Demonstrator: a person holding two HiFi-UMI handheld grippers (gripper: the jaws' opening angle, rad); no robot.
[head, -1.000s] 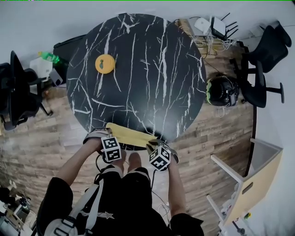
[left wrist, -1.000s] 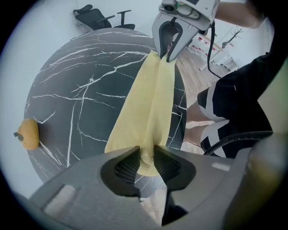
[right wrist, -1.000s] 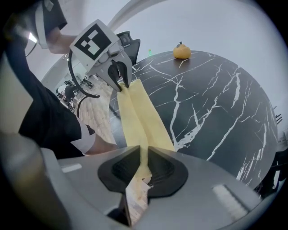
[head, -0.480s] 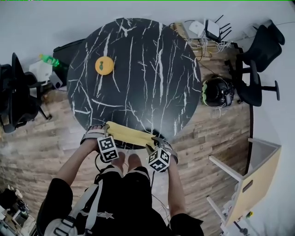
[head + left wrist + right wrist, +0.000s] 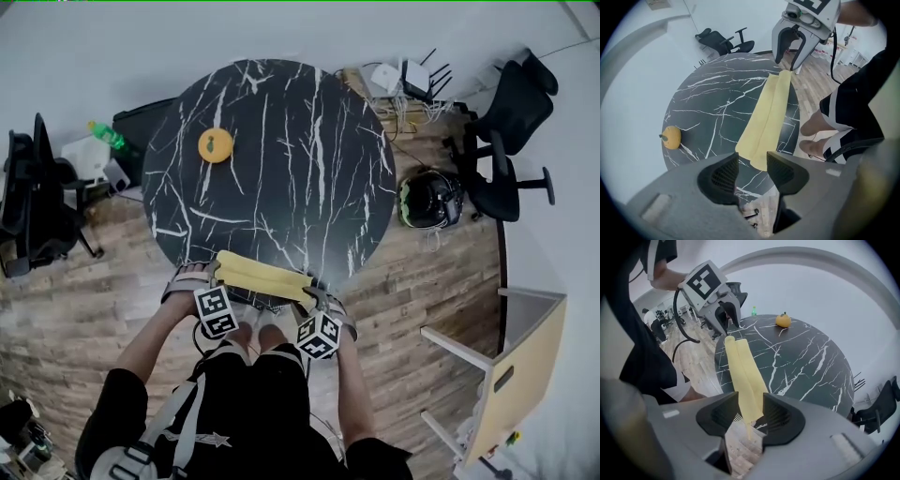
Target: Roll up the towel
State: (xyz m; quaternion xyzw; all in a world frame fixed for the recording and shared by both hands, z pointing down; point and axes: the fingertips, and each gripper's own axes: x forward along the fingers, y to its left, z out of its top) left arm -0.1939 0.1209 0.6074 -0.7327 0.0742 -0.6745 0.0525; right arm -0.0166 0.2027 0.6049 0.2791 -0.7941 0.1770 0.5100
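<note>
Towel (image 5: 262, 276): narrow strip on the table (image 5: 281, 150) at its near edge. Left gripper (image 5: 752, 173) and right gripper (image 5: 751, 416) jaws have just opened wide, gripping nothing; towel end sits loose between right's. Probably one pass done, regrip next.

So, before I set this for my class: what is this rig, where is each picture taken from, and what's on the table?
No robot: a person holds a two-jaw claw in each hand. One picture looks down from a camera on the person's head; the other two come from cameras riding on the claws. On the round black table lie a yellow towel, a long strip along the near edge, and a small orange fruit. Nothing is held: the left claw and right claw have just been opening; a towel end shows in each gap, not pinched.
</note>
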